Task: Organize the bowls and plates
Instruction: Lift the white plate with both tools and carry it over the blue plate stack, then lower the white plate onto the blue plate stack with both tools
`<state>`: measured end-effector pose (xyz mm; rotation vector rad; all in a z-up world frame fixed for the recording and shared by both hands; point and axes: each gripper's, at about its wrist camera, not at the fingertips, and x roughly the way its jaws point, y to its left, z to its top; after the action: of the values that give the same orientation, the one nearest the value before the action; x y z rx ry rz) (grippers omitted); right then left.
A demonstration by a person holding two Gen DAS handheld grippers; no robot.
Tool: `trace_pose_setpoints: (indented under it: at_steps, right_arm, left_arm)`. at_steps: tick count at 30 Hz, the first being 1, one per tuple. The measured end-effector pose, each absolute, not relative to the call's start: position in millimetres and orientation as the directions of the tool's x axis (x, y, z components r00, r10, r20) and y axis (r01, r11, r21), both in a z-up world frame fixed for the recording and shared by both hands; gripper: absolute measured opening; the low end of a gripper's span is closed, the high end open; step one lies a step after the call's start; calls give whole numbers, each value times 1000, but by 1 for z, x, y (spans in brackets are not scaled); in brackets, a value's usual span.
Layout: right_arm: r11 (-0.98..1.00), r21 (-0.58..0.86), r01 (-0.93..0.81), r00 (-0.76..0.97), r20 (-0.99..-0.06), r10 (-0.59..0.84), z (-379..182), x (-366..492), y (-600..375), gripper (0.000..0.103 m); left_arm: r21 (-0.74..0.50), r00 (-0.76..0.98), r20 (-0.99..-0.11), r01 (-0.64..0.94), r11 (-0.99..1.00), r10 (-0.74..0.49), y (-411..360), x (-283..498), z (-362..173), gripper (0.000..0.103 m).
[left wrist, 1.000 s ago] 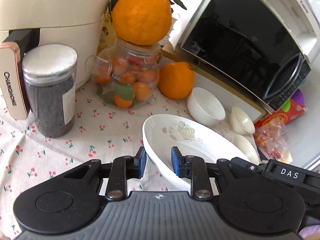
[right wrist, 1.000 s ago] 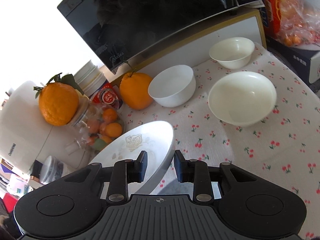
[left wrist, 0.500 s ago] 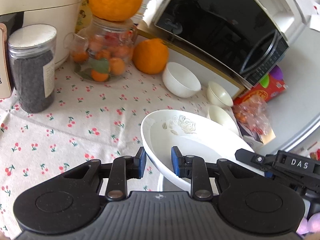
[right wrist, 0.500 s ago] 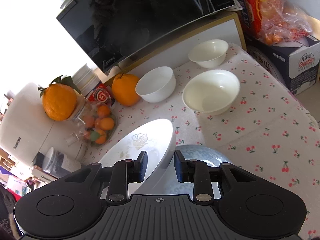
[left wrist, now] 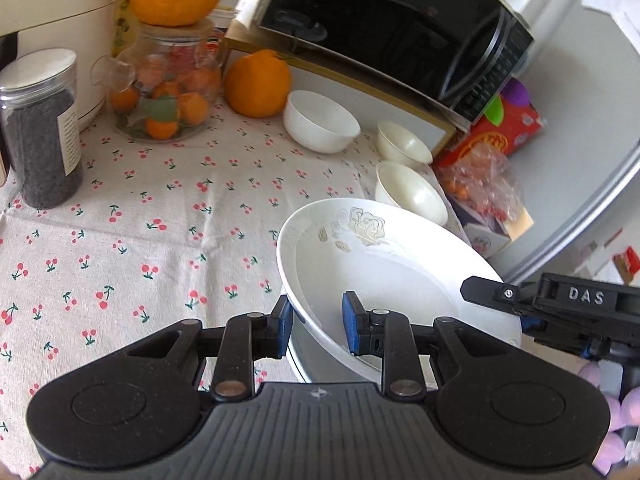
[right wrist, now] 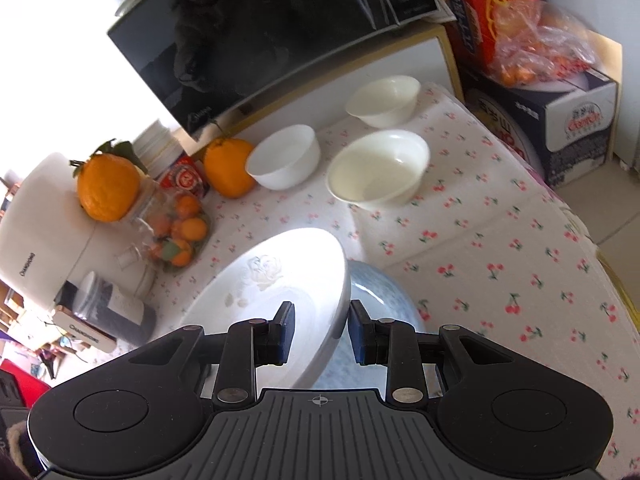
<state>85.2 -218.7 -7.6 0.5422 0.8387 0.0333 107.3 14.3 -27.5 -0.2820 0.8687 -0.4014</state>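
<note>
A white deep plate with a rose print (left wrist: pixel 380 264) is held tilted above the table by both grippers. My left gripper (left wrist: pixel 316 326) is shut on its near left rim. My right gripper (right wrist: pixel 322 330) is shut on its right rim; the same plate (right wrist: pixel 276 280) fills the lower middle of the right wrist view. A pale blue plate (right wrist: pixel 380 312) lies on the cloth under it. Three white bowls stand behind: a round one (right wrist: pixel 284 156), a wide one (right wrist: pixel 378 166) and a small one (right wrist: pixel 384 98).
A glass jar of small oranges (left wrist: pixel 168 96) with a big orange on top, another orange (left wrist: pixel 258 84), a dark-filled canister (left wrist: pixel 38 128), a cream appliance (right wrist: pixel 36 232) and a microwave (right wrist: pixel 272 36) line the back. Boxes and bagged fruit (right wrist: pixel 536 52) stand right of the table edge.
Both grippers have drawn back toward the near edge with the rose plate. The pale blue plate has come into view beneath it. The jars and bowls look farther away.
</note>
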Motion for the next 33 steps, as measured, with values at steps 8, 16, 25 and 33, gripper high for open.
trace_pose_setpoints:
  at_steps: [8,16,25,33]
  right_arm:
    - [880,418,227,619,-759,201,-18,78,-222,28]
    - [888,374,268,567,-806,169,-28,77,-219,28]
    - [910,319,263,554,-822,128,-28,74,-212,28]
    - [923,276,267,530,-842,99,-31,73,-208,28]
  left_arm:
    - [-340,565,-705,262,903,-429,2,100,-33,24]
    - [-265,577,-715,300,916,-396,-9,93,-35,24]
    - [-215,594,-715,315,924,-369,-15,88,-34,25]
    - [-178,607,-714,327,928,-350,-22,85,-35,25]
